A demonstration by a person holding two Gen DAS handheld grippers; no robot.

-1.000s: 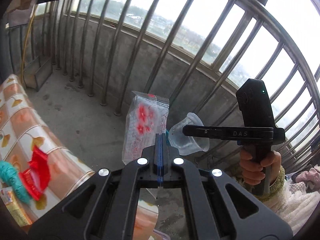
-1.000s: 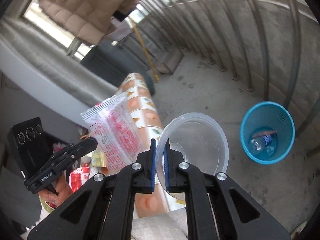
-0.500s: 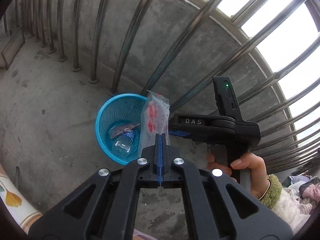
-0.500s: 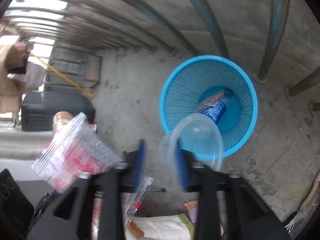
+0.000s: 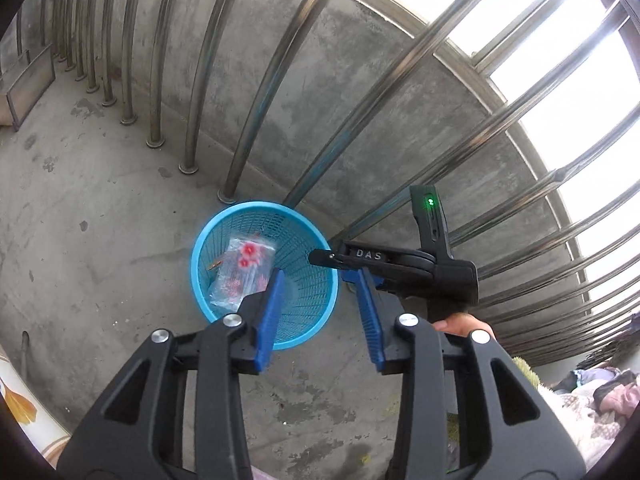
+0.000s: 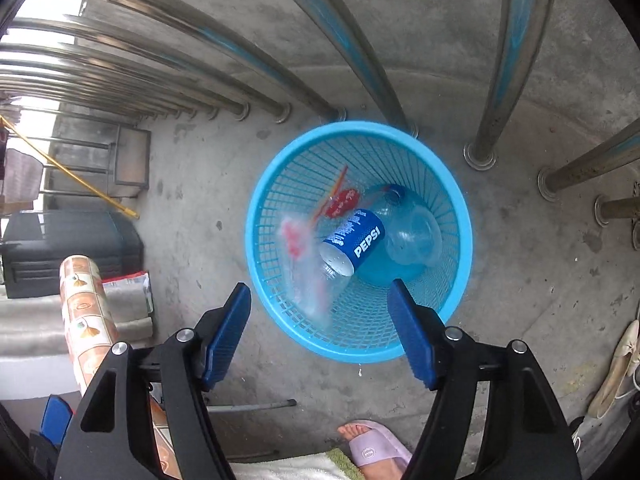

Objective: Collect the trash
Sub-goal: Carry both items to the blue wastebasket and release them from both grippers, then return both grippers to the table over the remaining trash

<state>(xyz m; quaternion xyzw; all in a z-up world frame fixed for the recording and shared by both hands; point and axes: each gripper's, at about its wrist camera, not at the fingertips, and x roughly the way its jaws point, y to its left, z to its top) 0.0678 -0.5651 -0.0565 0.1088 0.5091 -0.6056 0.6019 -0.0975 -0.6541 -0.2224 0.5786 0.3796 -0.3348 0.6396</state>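
A blue mesh trash basket (image 5: pixel 320 322) (image 6: pixel 280 184) stands on the concrete floor by the railing. Inside it lie a clear plastic bag with red print (image 5: pixel 240 270) (image 6: pixel 304 264), a Pepsi bottle (image 6: pixel 354 242) and a clear plastic cup (image 6: pixel 414 232). The bag looks blurred in the right wrist view. My left gripper (image 5: pixel 320 280) is open and empty above the basket's near rim. My right gripper (image 6: pixel 320 292) is open and empty over the basket; it also shows in the left wrist view (image 5: pixel 360 258) at the basket's right edge.
Steel railing bars (image 5: pixel 200 64) and a low concrete wall (image 6: pixel 432 32) stand right behind the basket. A table with a patterned cloth (image 6: pixel 80 300) is at the left. A foot in a pink slipper (image 6: pixel 372 444) is near the bottom. Shoes (image 6: pixel 616 368) lie at the right.
Both grippers swung from the table to above the basket and opened. The printed bag and the clear cup left the grippers and now lie in the basket.
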